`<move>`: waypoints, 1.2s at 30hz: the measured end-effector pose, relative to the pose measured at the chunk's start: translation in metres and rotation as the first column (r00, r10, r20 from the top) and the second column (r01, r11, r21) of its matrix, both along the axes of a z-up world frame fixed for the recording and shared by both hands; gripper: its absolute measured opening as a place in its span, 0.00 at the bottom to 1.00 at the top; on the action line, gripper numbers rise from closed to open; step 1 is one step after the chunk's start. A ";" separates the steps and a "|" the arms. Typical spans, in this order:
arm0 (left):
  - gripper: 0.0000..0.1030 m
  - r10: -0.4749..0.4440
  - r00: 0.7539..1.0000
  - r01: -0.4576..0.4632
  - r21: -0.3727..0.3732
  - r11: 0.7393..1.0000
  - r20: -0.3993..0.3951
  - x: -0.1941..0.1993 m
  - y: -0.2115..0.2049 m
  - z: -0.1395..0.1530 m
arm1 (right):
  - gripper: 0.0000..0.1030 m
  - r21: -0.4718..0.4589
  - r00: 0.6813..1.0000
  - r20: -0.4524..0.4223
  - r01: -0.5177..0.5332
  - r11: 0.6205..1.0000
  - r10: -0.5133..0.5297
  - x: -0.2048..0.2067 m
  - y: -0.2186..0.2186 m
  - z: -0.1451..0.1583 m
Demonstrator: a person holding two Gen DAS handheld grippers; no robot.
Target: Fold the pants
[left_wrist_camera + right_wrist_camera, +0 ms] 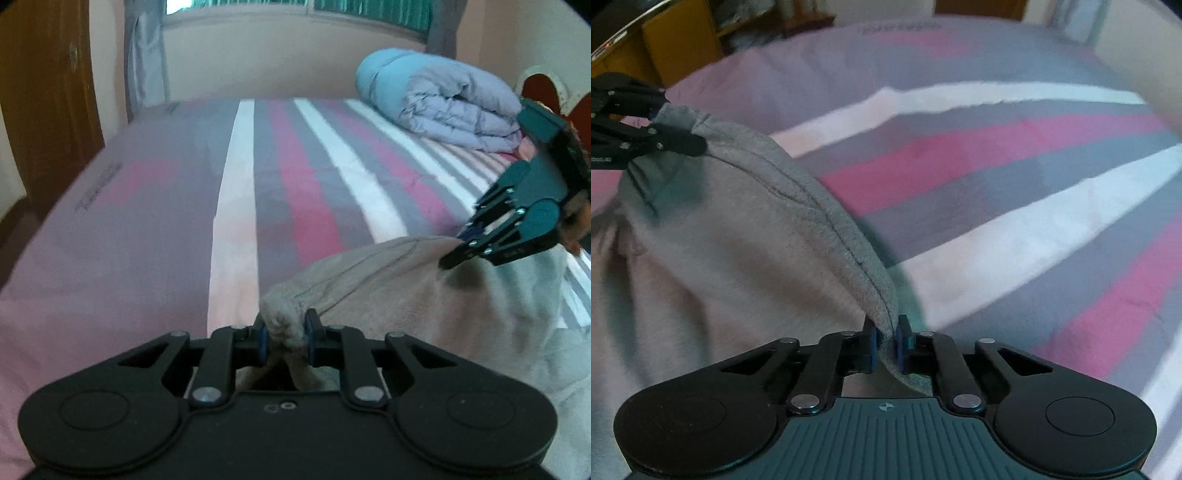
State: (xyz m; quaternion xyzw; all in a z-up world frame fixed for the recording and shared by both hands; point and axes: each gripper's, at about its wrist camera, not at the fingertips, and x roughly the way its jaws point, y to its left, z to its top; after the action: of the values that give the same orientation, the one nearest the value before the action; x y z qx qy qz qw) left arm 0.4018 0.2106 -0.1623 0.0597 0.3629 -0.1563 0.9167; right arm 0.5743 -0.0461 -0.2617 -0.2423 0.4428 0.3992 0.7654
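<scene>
Grey sweatpants (424, 295) hang between my two grippers above the striped bed (147, 221). My left gripper (286, 334) is shut on one bunched corner of the waistband. My right gripper (458, 251) shows at the right of the left wrist view, shut on the other corner. In the right wrist view my right gripper (886, 345) pinches the waistband edge of the pants (720, 240), and my left gripper (679, 136) shows at the far left holding the other end. The waistband is stretched between them; the legs hang below, out of sight.
A rolled blue-grey duvet (443, 99) lies at the bed's far right by the headboard (539, 88). A wooden door (48, 99) stands at the left, and a window with curtains (147, 55) is behind. Wooden furniture (683, 33) stands beyond the bed (997, 166).
</scene>
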 end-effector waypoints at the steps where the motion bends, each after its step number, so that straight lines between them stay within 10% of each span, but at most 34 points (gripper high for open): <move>1: 0.09 -0.011 1.000 0.011 0.016 1.000 0.019 -0.009 -0.004 0.006 | 0.07 0.008 0.998 0.031 0.050 0.999 -0.050 -0.013 -0.006 0.010; 8: 0.08 -0.078 0.995 0.074 0.064 0.995 0.063 -0.087 -0.013 0.040 | 0.07 0.094 0.971 0.222 0.073 0.993 -0.092 -0.170 -0.040 0.064; 14: 0.08 -0.070 0.997 0.071 0.090 0.993 -0.021 -0.170 -0.001 0.018 | 0.08 0.162 0.976 0.183 0.088 0.983 -0.118 -0.282 -0.039 0.054; 20: 0.13 0.067 0.981 -0.050 0.098 0.994 -0.180 -0.204 0.013 -0.036 | 0.08 0.152 0.984 0.085 0.144 0.978 -0.158 -0.330 -0.008 -0.001; 25: 0.19 0.166 0.954 -0.165 0.026 0.986 -0.250 -0.203 0.029 -0.019 | 0.16 0.121 0.974 0.039 0.216 0.969 -0.222 -0.324 -0.003 -0.022; 29: 0.32 0.295 0.897 -0.339 -0.083 0.937 -0.331 -0.205 0.055 -0.005 | 0.54 0.180 0.953 0.003 0.297 0.938 -0.303 -0.324 -0.027 -0.003; 36: 0.32 0.290 0.772 -0.533 -0.328 0.780 -0.566 -0.207 0.054 -0.027 | 0.57 0.207 0.911 -0.099 0.411 0.888 -0.399 -0.336 -0.065 0.012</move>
State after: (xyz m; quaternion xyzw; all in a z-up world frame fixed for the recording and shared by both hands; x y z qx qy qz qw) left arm 0.1952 0.2644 -0.1888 -0.2893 0.5357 -0.0378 0.7924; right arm 0.2380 -0.1109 -0.2497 -0.0461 0.4560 0.2842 0.8421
